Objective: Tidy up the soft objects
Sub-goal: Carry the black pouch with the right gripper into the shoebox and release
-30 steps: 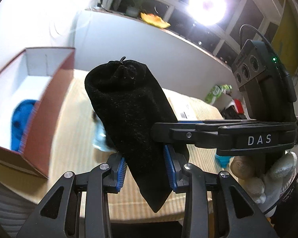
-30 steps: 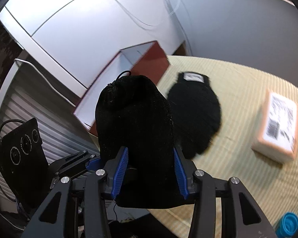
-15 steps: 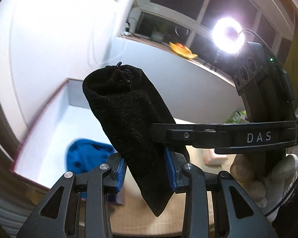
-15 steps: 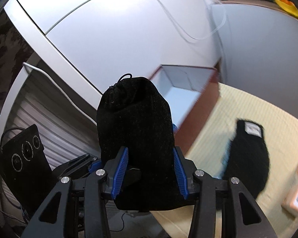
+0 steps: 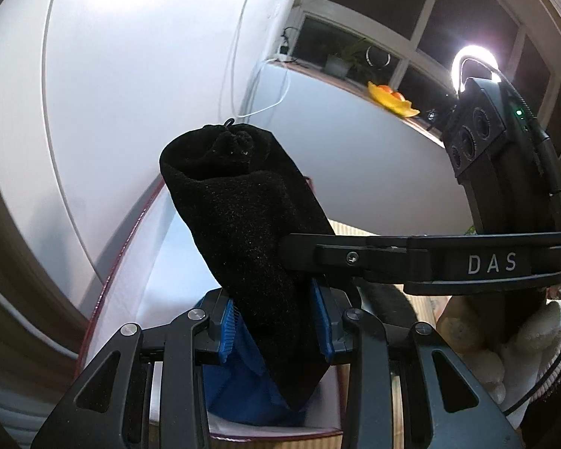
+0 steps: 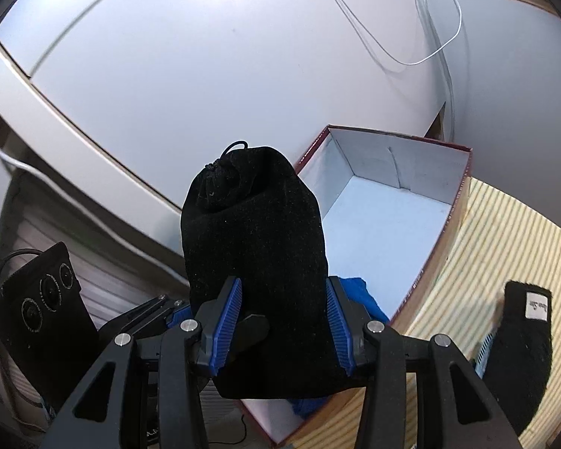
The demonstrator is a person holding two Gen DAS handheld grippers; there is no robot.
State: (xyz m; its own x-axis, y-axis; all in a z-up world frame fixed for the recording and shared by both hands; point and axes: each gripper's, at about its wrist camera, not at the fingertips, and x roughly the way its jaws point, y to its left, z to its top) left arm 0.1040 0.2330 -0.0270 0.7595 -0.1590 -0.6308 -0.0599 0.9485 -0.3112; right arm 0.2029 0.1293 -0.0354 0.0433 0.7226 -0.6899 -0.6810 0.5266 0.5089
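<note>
While both the left gripper (image 5: 276, 323) and the right gripper (image 6: 282, 321) squeeze the black pouch (image 6: 254, 247) between their blue pads, it hangs over the near end of the box (image 6: 392, 209). A blue cloth (image 5: 243, 400) is already inside. A black fuzzy thing (image 6: 520, 359) is left on the striped mat (image 6: 505, 232), beside the box's long side.

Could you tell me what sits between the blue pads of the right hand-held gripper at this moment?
The black drawstring pouch fills the gap of the right hand-held gripper; both pads press its sides, as the right wrist view shows.
</note>
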